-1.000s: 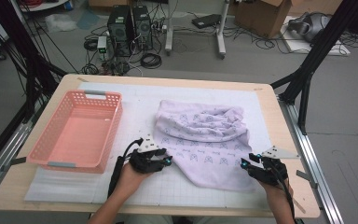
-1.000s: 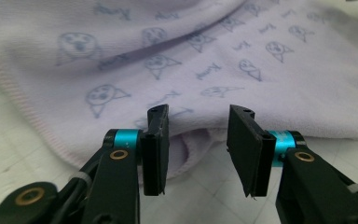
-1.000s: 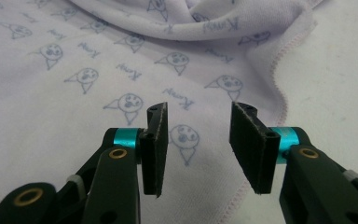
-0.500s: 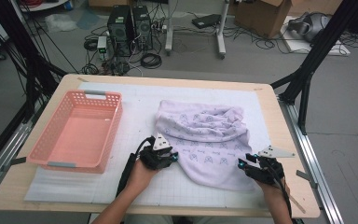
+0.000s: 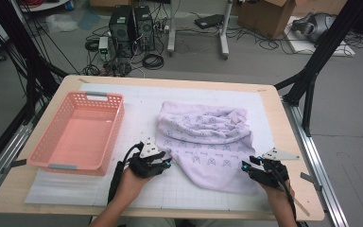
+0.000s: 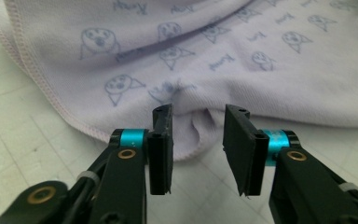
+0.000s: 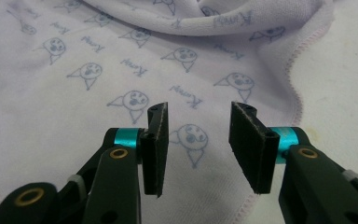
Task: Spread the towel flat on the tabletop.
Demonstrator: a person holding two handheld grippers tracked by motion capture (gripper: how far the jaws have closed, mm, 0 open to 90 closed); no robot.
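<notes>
A pale lilac towel point(image 5: 207, 137) printed with small blue animal faces lies rumpled on the white gridded mat. My left gripper point(image 5: 166, 161) is at the towel's left hem; in the left gripper view it point(image 6: 198, 144) stands open with a bunched fold of the hem point(image 6: 196, 133) between its jaws, not clamped. My right gripper point(image 5: 246, 168) is over the towel's near right corner; in the right gripper view it point(image 7: 200, 144) stands open above the flat printed cloth point(image 7: 121, 70), with nothing gripped.
A pink plastic basket point(image 5: 45, 142), with nothing in it, sits on the left of the mat. The wooden table edge point(image 5: 160, 210) runs close in front of both hands. Computer cases, cables and a cardboard box lie on the floor behind the table.
My left gripper has moved right up to the towel's left hem, so the fold now sits between its jaws. The right gripper has barely shifted.
</notes>
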